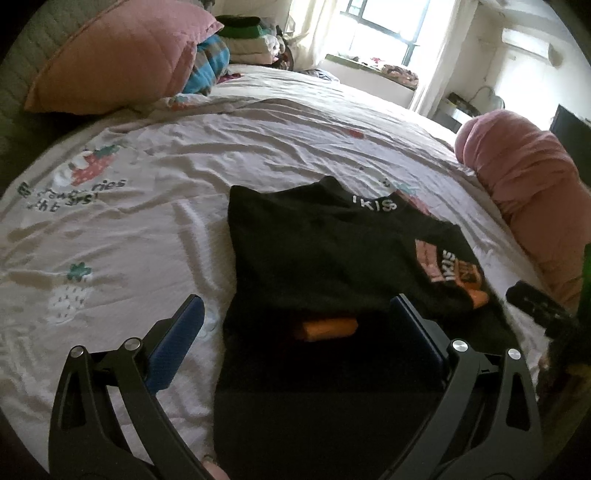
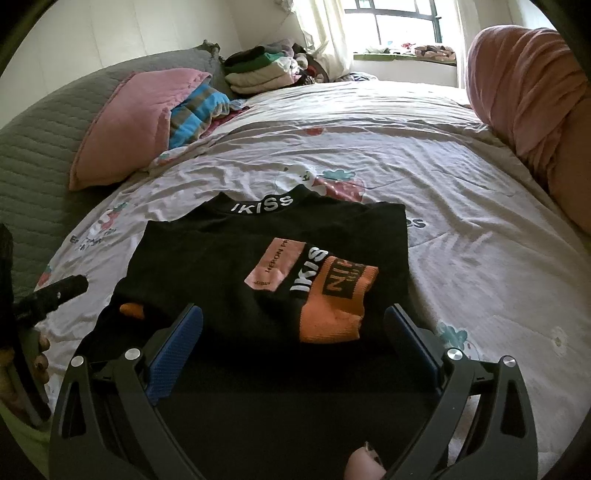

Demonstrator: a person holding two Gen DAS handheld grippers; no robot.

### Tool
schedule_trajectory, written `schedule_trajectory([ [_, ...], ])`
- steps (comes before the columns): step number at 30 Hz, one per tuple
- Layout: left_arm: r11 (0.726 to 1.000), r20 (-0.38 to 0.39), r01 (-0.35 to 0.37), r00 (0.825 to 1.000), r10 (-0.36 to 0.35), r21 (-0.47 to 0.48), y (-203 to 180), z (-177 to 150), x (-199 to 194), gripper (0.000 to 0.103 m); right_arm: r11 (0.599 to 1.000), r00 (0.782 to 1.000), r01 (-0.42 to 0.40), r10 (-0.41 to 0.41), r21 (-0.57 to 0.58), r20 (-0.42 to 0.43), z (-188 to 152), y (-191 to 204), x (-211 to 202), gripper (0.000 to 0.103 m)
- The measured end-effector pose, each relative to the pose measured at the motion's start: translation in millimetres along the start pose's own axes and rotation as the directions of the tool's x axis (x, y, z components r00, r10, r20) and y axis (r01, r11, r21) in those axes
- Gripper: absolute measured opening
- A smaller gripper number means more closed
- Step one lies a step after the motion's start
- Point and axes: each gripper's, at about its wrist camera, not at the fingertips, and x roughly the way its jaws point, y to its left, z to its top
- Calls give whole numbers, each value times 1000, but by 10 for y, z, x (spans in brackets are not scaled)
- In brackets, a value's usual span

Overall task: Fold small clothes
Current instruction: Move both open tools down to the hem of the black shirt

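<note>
Item 1, black shirt (image 2: pixel 266 258): lying partly folded on the bed sheet (image 2: pixel 461 229), collar reading "IKISS" pointing toward the window (image 2: pixel 399 22), both sleeves lying folded across the body, the right one showing pink, white and orange lettered panels, an orange cuff (image 1: pixel 327 328) peeking out at the near left edge. Item 2, left tool (image 1: pixel 295 314): hovering over the shirt's near left portion with its 2 blue-padded fingers (image 1: pixel 177 343) standing spread wide, gripping nothing; its tip is also showing at the left edge of the right wrist view (image 2: pixel 59 291). Item 3, right tool (image 2: pixel 293 325): hanging over the shirt's near edge, fingers (image 2: pixel 177 354) likewise standing wide apart, pinching nothing, the orange panel lying between them in view. Item 4, bed sheet: white, wrinkled, carrying strawberry and flower prints. Item 5, pink pillow (image 2: pixel 125 129): leaning against the grey quilted headboard (image 2: pixel 37 147). Item 6, stack of folded clothes (image 2: pixel 258 70): sitting at the far corner of the bed near the window. Item 7, rolled pink blanket (image 1: pixel 528 195): lying along the bed's right side.
</note>
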Motion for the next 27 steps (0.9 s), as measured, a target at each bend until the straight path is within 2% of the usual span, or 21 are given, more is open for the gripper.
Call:
schedule_trajectory([
  [5, 1000, -16, 13, 1000, -13, -6, 26, -128, -54, 94, 1000, 1000, -5, 5, -3, -5, -47, 0, -62, 98],
  [14, 999, -27, -6, 1000, 6, -33, 126, -300, -153, 94, 1000, 999, -22, 22, -22, -24, -179, 31, -185, 98],
  [19, 998, -36, -43, 999, 41, -42, 181, -392, -210, 94, 999, 999, -34, 33, -31, -39, -256, 20, -234, 98],
  [27, 996, -49, -62, 997, 59, -58, 242, -549, -342, 94, 997, 997, -48, 45, -55, -65, -394, 11, -325, 98],
])
